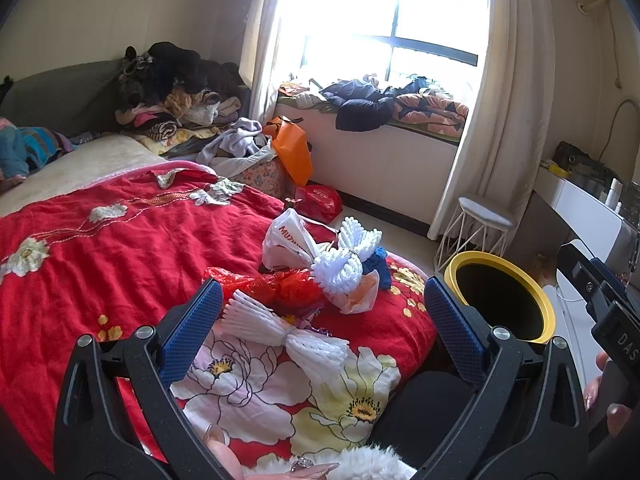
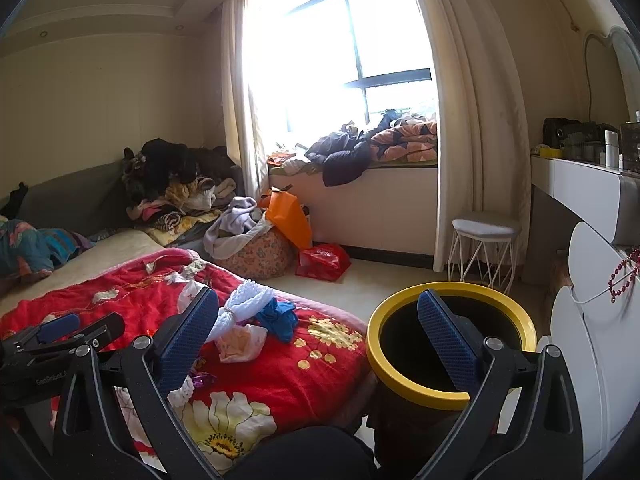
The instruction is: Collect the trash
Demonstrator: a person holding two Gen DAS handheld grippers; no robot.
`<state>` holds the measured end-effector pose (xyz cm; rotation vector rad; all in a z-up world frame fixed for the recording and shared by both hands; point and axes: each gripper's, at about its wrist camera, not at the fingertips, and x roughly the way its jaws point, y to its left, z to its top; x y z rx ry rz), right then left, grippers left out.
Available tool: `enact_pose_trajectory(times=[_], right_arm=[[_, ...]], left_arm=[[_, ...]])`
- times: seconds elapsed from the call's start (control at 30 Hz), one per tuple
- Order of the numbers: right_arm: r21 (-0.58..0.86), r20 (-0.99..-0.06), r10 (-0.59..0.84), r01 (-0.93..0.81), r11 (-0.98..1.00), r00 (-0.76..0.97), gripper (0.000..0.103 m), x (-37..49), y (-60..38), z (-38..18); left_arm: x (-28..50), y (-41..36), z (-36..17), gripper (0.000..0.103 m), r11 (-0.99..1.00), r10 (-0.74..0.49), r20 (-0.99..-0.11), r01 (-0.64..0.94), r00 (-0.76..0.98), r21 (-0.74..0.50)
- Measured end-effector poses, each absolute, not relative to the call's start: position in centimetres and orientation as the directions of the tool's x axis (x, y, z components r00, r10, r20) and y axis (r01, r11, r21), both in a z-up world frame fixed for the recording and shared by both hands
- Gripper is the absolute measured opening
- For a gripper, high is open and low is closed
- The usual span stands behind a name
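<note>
We note left gripper [image 1: 320, 320] fingers spread wide, holding nothing. White foam net [image 1: 286, 338] lies on bed [image 1: 100, 248] near its foot edge, directly between and just ahead of fingers; long axis runs diagonally, upper left to lower right. Right gripper [image 2: 320, 340] also wide open, empty, over yellow-rimmed bin [image 2: 452, 348] beside bed. Left nearer; we judge it takes net.

A white wire-legged stool [image 2: 485, 240] stands beside the cream curtain [image 2: 476, 128]; dark clothes [image 1: 360, 104] lie heaped on the window ledge.
</note>
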<state>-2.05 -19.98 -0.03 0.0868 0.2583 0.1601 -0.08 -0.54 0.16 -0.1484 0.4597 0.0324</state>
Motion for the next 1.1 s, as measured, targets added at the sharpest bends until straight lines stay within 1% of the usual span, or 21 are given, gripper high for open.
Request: enact_pose_trajectory(times=[0.93,1.1], right_arm=[[0.106,-0.261,0.173,-0.15,0.983,0.95,0.097,-1.7,-20.0,-0.6],[0.102,-0.275,0.222,-0.202,0.974,0.935,0.097,-0.9,-19.3,-0.7]], left_arm=[[-0.1,-1.0,-0.2,0.093,0.987,-0.019,-0.448,-0.055,0.894,-0.151],[0.3,0.1,-0.6,0.093,0.982,-0.02,-0.453,-0.068,0.891,-0.176]])
